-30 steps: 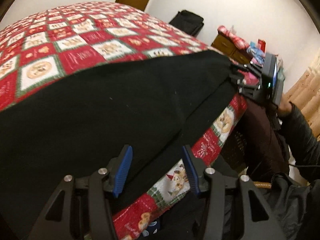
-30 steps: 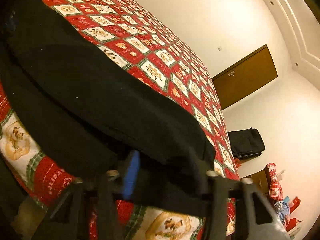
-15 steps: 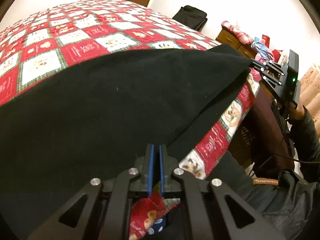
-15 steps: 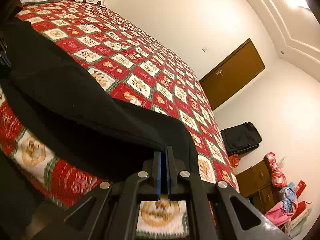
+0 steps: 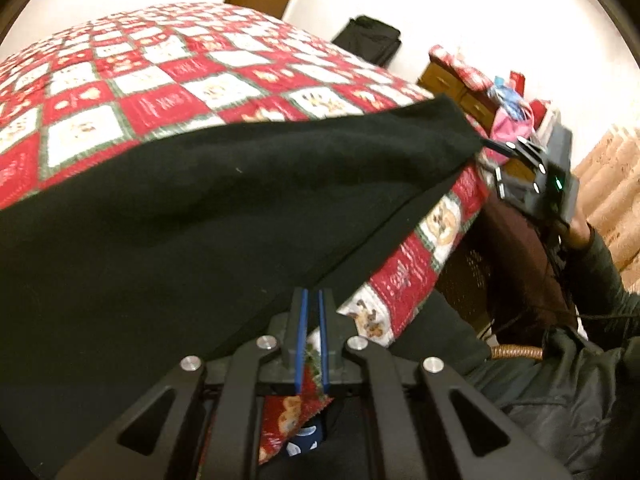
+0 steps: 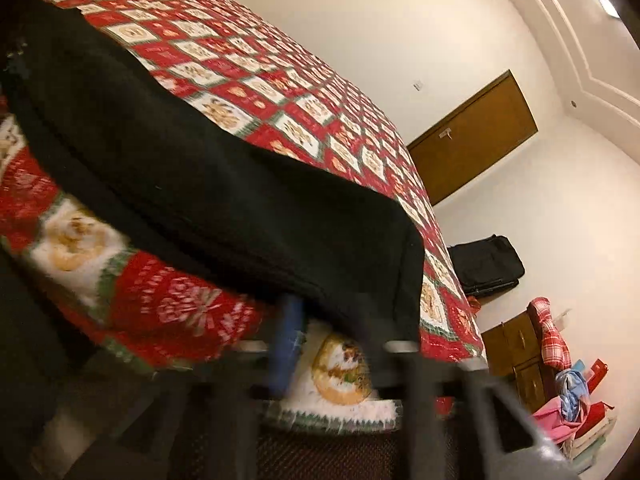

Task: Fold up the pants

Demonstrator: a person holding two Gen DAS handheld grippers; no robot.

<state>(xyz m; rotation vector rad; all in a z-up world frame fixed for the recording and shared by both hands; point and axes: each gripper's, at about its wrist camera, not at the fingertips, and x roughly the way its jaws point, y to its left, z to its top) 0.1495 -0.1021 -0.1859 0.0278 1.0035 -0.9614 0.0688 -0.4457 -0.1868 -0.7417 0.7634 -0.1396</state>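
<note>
Black pants (image 5: 208, 216) lie flat along the near edge of a bed, with their hem overhanging the quilt. My left gripper (image 5: 312, 300) is shut, and its blue pads pinch the pants' near edge at the tips. In the right wrist view the pants (image 6: 192, 184) end in a folded corner that droops over the bed edge. My right gripper (image 6: 330, 308) is blurred and its jaws are opening. That corner hangs between the spread fingers, and the pads do not press it. In the left wrist view the right gripper (image 5: 495, 164) sits just off the far corner.
The bed carries a red, white and green Christmas quilt (image 5: 160, 92). Along the wall are a brown door (image 6: 472, 136), a black bag (image 6: 488, 260) on the floor, and a wooden dresser (image 6: 516, 360) piled with clothes. A person's dark sleeve (image 5: 600, 272) is at the right.
My left gripper closed on the pants' near edge and has stayed shut. My right gripper closed on the far corner, then spread its fingers again and shifted a little.
</note>
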